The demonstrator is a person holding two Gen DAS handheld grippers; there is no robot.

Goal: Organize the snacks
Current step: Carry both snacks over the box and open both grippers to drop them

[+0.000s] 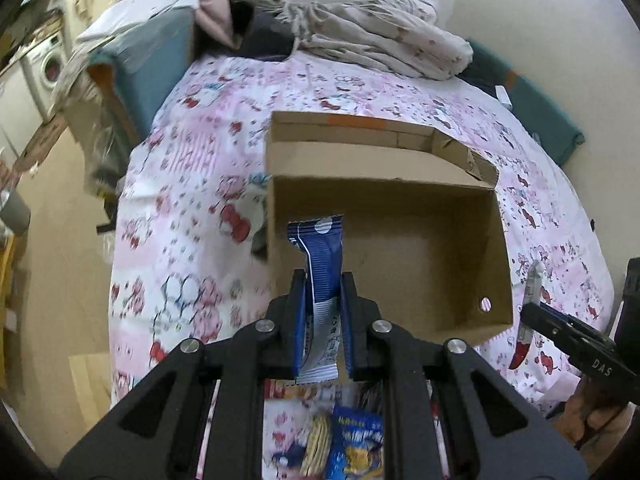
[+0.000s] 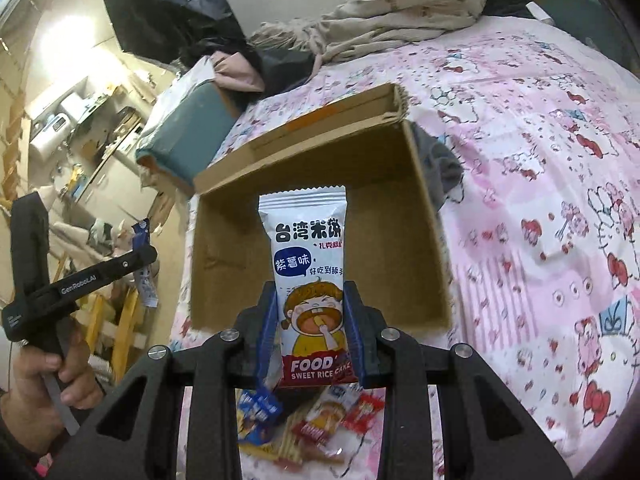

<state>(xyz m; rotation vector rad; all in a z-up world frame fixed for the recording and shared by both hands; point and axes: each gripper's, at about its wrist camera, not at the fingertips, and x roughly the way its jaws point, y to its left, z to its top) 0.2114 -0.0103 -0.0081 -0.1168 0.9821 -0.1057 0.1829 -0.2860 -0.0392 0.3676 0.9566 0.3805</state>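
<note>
Right wrist view: right gripper (image 2: 312,300) clamps the light, crinkly rice cake packet (image 2: 308,264) mid-body above the cardboard box (image 2: 424,216); left gripper (image 1: 323,296) pinches a blue packet (image 1: 322,256), probably slippery, over the box too.

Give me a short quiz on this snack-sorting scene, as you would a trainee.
1. True or false: the cardboard box already holds snacks.
2. What does the right gripper hold?
A. a blue packet
B. a white rice cake packet
C. nothing
3. Fill in: the left gripper is shut on a ___ and white packet.

Key: 1 false, it looks empty; 2 B; 3 blue.
</note>
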